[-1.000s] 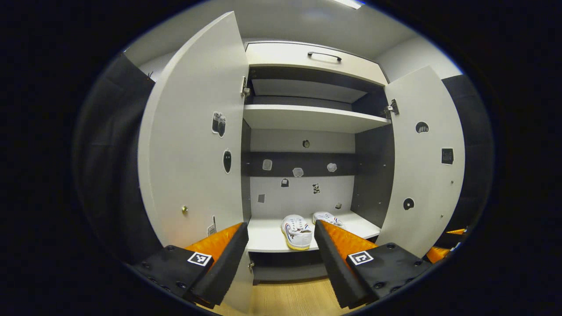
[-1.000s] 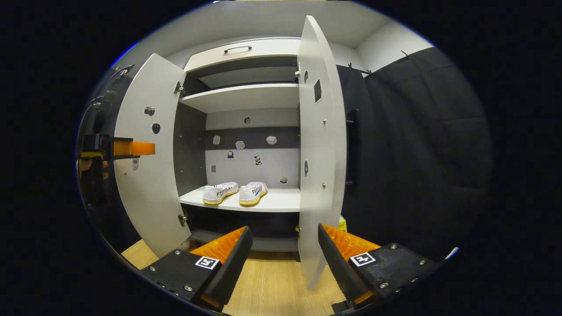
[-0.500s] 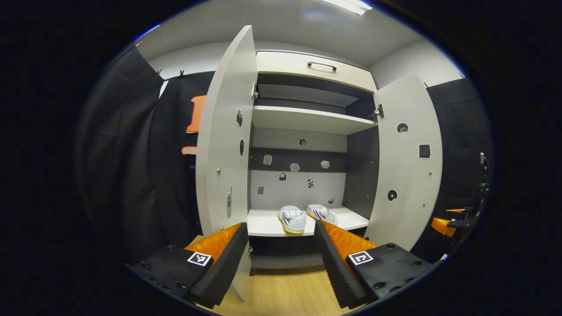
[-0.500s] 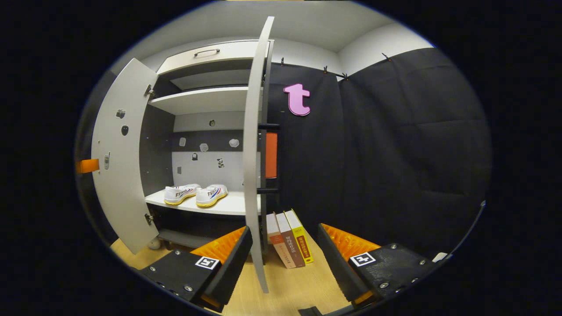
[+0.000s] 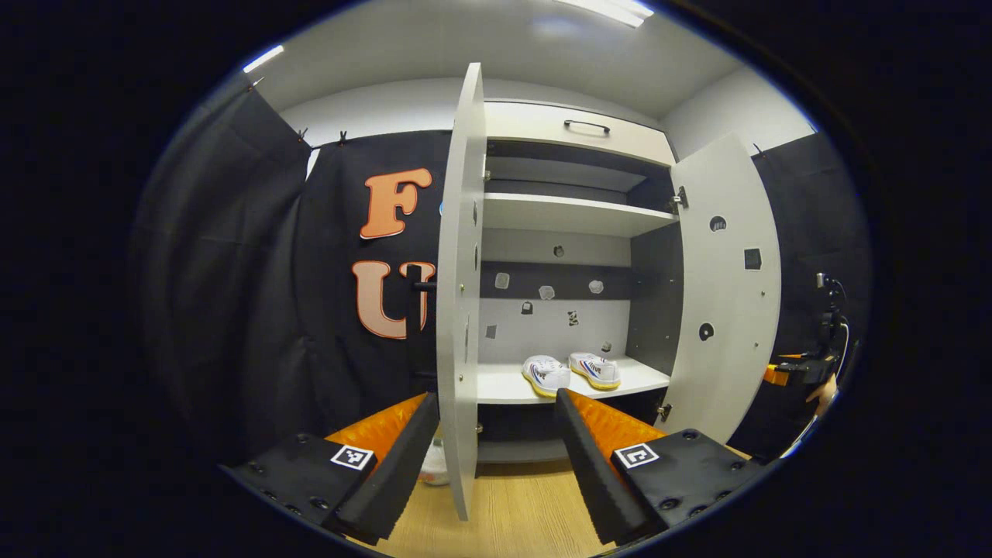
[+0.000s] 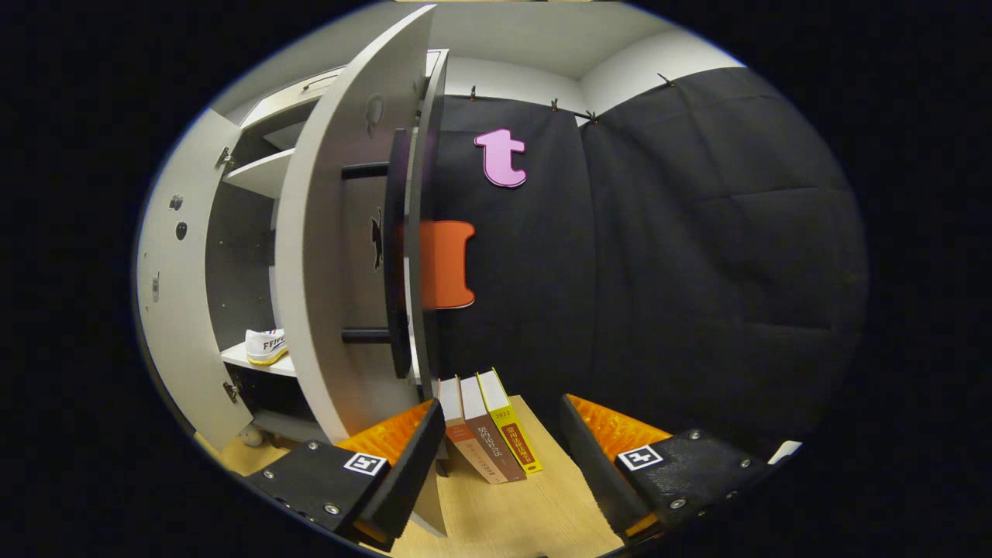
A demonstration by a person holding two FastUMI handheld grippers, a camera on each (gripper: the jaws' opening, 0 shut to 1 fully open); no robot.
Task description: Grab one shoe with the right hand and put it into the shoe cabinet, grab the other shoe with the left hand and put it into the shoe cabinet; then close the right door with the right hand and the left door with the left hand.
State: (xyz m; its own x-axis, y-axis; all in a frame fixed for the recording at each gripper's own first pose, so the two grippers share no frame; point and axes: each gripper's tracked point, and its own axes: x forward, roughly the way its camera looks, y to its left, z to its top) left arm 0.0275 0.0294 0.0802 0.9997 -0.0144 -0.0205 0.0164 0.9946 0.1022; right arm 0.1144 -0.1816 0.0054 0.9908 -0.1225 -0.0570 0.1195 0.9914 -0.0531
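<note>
Where right door (image 6: 325, 256) swings across, one white shoe (image 6: 266, 346) half hidden on flat shelf (image 6: 256, 359); both grippers' jaws apart, empty.

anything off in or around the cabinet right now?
Nothing damaged or spilled. Both shoes sit side by side on the lower shelf. The three books by the cabinet lean rather than stand upright. Left door and right door are not yet shut. Both claws are open, holding nothing.
</note>
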